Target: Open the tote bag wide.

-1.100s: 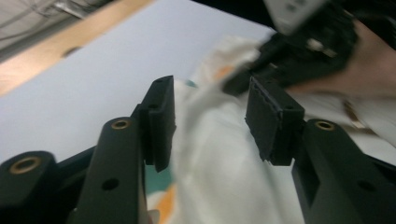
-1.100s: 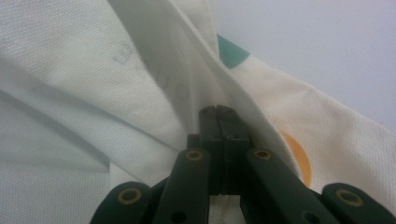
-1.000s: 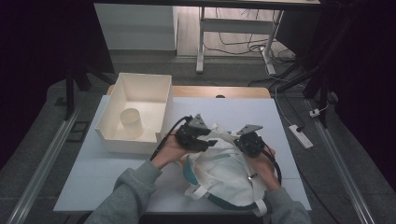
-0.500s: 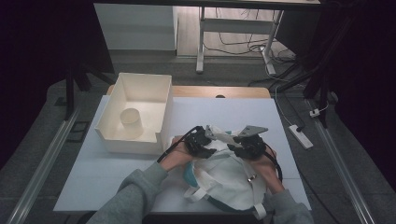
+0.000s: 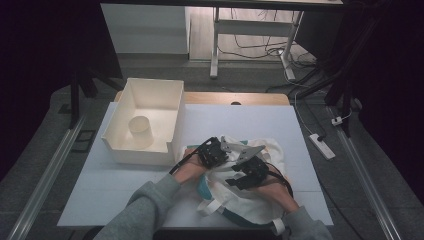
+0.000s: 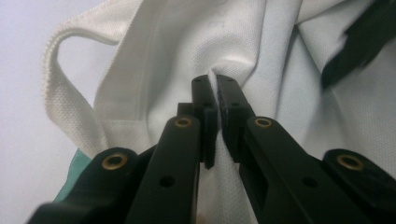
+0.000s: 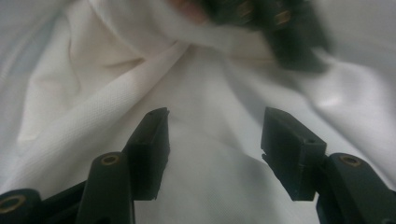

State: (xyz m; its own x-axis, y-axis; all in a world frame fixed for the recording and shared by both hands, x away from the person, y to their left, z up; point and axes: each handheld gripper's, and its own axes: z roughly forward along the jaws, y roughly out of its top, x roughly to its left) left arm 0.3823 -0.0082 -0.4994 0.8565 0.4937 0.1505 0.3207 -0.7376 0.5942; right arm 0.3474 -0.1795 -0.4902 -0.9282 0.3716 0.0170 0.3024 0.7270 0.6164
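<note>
A white cloth bag (image 5: 250, 200) with teal lining and white straps lies crumpled on the white table (image 5: 125, 190), near its front edge. My left gripper (image 5: 214, 153) rests at the bag's upper left. In the left gripper view it (image 6: 215, 83) is shut on a raised fold of the white cloth (image 6: 187, 46), next to a webbing strap (image 6: 60, 93). My right gripper (image 5: 248, 172) hovers over the bag's middle. Its jaws have just been opening, and in the right gripper view they (image 7: 215, 123) stand apart over the cloth (image 7: 93, 102) with nothing pinched between them.
A white open box (image 5: 116, 131) with a pale cylinder (image 5: 140, 131) inside stands at the table's left. Behind the table are a desk frame (image 5: 215, 45), floor cables and a power strip (image 5: 321, 146). Bare table lies beyond the bag and to its left.
The left gripper has sunk onto the bag and closed on a fold of cloth. The right gripper has let go, opened and slid back toward the person.
</note>
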